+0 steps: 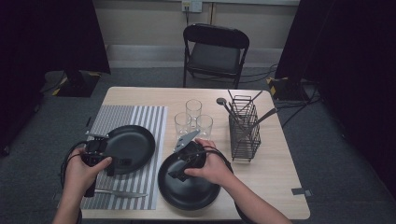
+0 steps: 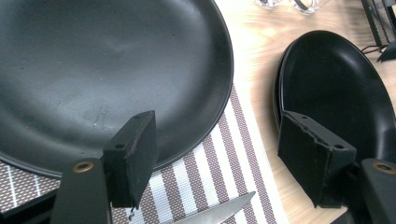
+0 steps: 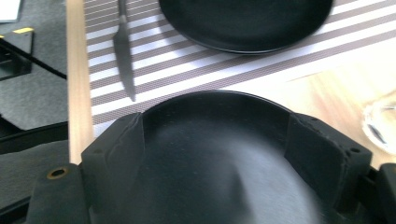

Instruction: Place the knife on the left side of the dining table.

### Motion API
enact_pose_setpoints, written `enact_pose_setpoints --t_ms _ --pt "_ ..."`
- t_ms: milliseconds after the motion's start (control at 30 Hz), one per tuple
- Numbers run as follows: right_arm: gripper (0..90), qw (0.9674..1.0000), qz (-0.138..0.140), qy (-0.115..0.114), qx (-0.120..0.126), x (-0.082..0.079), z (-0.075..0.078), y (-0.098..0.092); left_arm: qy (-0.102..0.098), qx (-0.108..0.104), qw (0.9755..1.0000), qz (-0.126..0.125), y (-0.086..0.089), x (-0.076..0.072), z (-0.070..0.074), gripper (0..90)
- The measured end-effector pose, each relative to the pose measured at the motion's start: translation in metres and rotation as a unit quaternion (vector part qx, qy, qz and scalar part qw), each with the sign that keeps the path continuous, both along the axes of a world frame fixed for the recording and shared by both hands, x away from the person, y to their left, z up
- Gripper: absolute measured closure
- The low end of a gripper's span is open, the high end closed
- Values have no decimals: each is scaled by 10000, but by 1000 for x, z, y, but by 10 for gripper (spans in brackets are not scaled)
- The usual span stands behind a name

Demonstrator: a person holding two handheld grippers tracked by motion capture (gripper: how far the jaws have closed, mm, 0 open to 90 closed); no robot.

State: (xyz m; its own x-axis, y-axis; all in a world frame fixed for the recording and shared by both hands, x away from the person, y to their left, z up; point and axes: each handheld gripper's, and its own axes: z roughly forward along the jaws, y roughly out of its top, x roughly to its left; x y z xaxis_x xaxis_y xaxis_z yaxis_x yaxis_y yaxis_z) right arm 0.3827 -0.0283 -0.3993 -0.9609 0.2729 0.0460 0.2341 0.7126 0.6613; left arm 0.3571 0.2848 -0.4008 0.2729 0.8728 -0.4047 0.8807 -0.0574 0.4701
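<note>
- Plates: two black plates lie on the counter [image 1: 280,186]; the near plate [image 1: 189,186] sits on bare wood directly under the right tool [image 1: 180,161], and the far plate [image 1: 127,148] rests on the striped placemat [image 1: 149,121] just ahead of the left tool [image 1: 95,154].
- Right tool: jaws stand wide apart, and nothing lies between them; in the right gripper view they straddle the near plate's raised rim [image 3: 215,100] without pressing on it.
- Left tool: jaws likewise wide and empty, poised over the placemat beside the far plate's edge [image 2: 219,107].
- Handling, judged: each plate looks rigid, moderately heavy, and glazed smooth, hence slippery; a ceramic body would chip or crack if dropped or knocked against the other.
- Grasp site, judged: the upturned rim is the only part thin enough for the jaws; one pad goes above, one beneath, deep enough to resist tilting.
- Neighbours: a knife [image 1: 122,192] lies on the placemat behind the left tool; three glasses [image 1: 192,119] and a wire cutlery rack [image 1: 243,130] stand beyond the right tool, and both call for clearance.
</note>
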Motion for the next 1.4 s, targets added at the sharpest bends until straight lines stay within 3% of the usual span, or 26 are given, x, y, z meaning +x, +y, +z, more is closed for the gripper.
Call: enact_pose_setpoints --t_ms 633,733,867,1100,1400 --pt "169 9991 -400 -4 -136 12 5 -46 62 -72 9999 -124 -6 3 -5 248" --pt "170 9990 -429 -32 -138 13 6 -53 1 -10 9995 -325 -6 2 -5 238" --pt "172 9987 -483 -37 -175 14 8 -61 3 -64 9992 -395 -5 2 -5 238" --pt "173 9986 -496 -76 -186 15 11 -70 -13 -108 9995 -309 -6 1 -5 235" --pt "179 9986 -493 -69 -203 14 12 -79 -41 -7 9993 -372 -8 0 -5 243"
